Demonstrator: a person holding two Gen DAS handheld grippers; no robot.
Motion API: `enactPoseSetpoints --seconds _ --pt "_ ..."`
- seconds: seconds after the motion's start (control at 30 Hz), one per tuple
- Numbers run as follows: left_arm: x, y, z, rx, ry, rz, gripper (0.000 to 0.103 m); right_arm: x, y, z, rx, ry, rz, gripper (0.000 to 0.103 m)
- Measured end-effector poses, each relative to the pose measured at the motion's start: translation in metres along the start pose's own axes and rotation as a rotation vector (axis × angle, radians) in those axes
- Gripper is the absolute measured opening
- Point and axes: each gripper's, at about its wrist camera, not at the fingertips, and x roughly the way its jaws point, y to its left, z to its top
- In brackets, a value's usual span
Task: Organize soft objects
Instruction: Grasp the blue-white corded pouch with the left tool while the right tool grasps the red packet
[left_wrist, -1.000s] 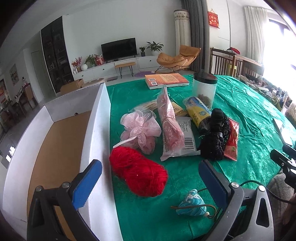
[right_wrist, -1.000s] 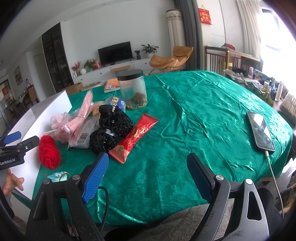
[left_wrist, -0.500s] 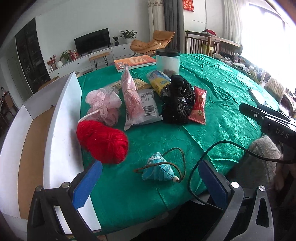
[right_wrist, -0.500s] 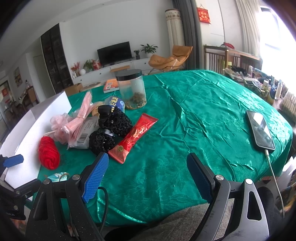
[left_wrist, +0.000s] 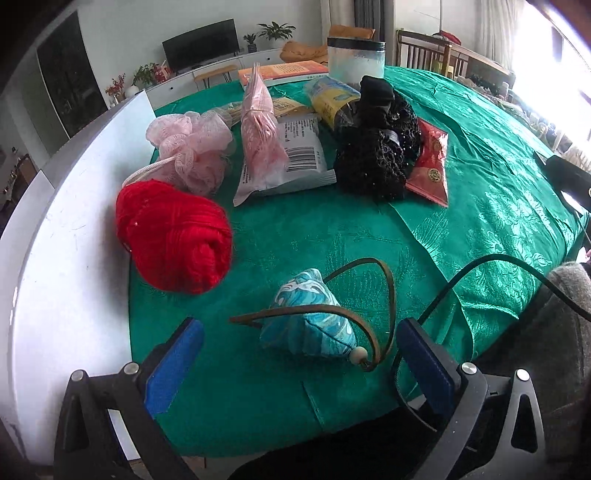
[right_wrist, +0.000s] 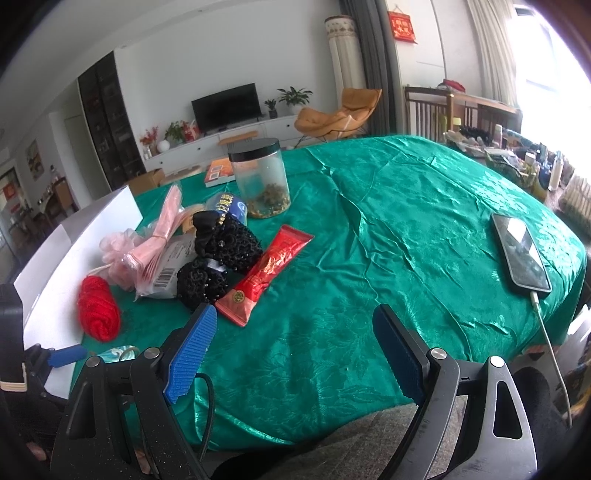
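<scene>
My left gripper (left_wrist: 295, 363) is open, low at the table's front edge, with a small teal fabric pouch (left_wrist: 310, 319) on a brown cord lying just ahead between its blue fingers, untouched. A red yarn ball (left_wrist: 173, 240) sits beyond to the left, then a pink mesh puff (left_wrist: 192, 147) and a black knitted bundle (left_wrist: 376, 147). My right gripper (right_wrist: 291, 354) hangs open over bare green cloth near the front edge, holding nothing; the yarn ball (right_wrist: 98, 314) and black bundle (right_wrist: 218, 254) lie to its left.
A white open box (left_wrist: 70, 236) borders the table on the left. Snack packets (left_wrist: 295, 158), a red sachet (right_wrist: 266, 273), a clear jar (right_wrist: 262, 181) and a book (right_wrist: 218, 173) crowd the back left. A phone (right_wrist: 521, 254) on a cable lies at right.
My left gripper has swung right from over the box and dropped toward the table's front edge, bringing the teal pouch close between its fingers. The right gripper has hardly moved.
</scene>
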Motion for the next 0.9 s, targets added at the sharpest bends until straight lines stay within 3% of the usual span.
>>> enactPoseSetpoints --seconds 0.2,0.5,0.7,0.83,0.9 --pt "0.015 0.018 0.000 -0.107 0.017 -0.030 0.103 0.001 -0.004 0.003 0.014 0.000 0.006 0.088" --pt "0.015 0.021 -0.003 -0.091 -0.018 -0.037 0.103 0.004 -0.009 0.005 0.024 0.001 0.010 0.088" --pt "0.012 0.022 0.000 -0.042 0.044 -0.080 0.101 0.005 -0.014 0.006 0.043 0.006 0.016 0.088" --pt "0.000 0.021 0.000 -0.005 -0.019 -0.131 0.051 0.008 -0.021 0.005 0.075 0.020 0.031 0.088" --pt "-0.001 0.022 0.001 -0.015 -0.020 -0.157 0.045 0.013 -0.028 0.006 0.106 0.043 0.042 0.088"
